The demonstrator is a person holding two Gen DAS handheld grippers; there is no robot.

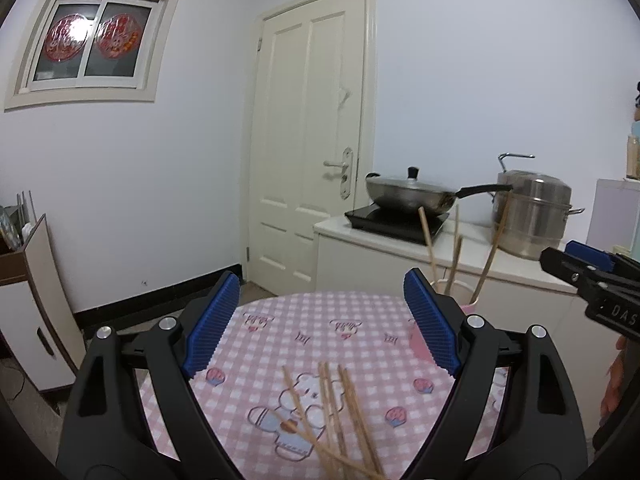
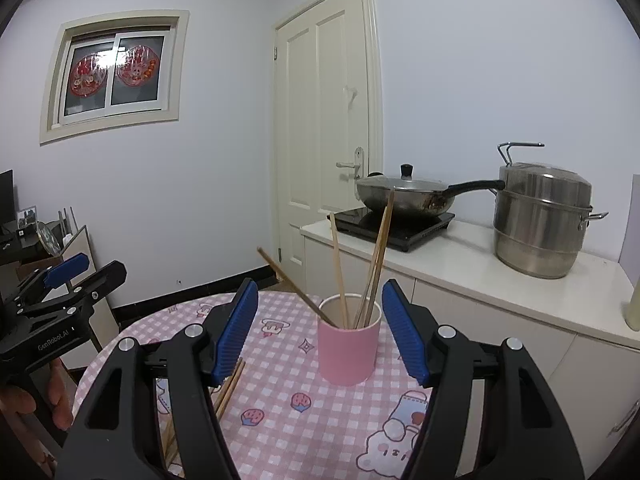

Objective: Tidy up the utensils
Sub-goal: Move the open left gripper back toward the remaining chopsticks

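Note:
A pink cup (image 2: 349, 350) stands upright on the round table with its pink checked cloth (image 2: 280, 420) and holds several wooden chopsticks (image 2: 376, 264). My right gripper (image 2: 320, 330) is open just in front of the cup, nothing between its blue pads (image 2: 236, 328). Several loose chopsticks (image 1: 340, 412) lie on the cloth below my open left gripper (image 1: 320, 324), whose blue pads (image 1: 212, 324) are spread wide and empty. In the left wrist view the cup (image 1: 468, 306) peeks out behind the right pad. More loose chopsticks (image 2: 228, 392) show under the right gripper's left finger.
A white counter (image 2: 460, 264) behind the table carries an induction hob with a lidded wok (image 2: 404, 196) and a steel steamer pot (image 2: 540, 220). A cream door (image 2: 324, 128) is behind. A cabinet (image 1: 36, 300) stands at left. A hand (image 2: 24, 404) holds the left gripper.

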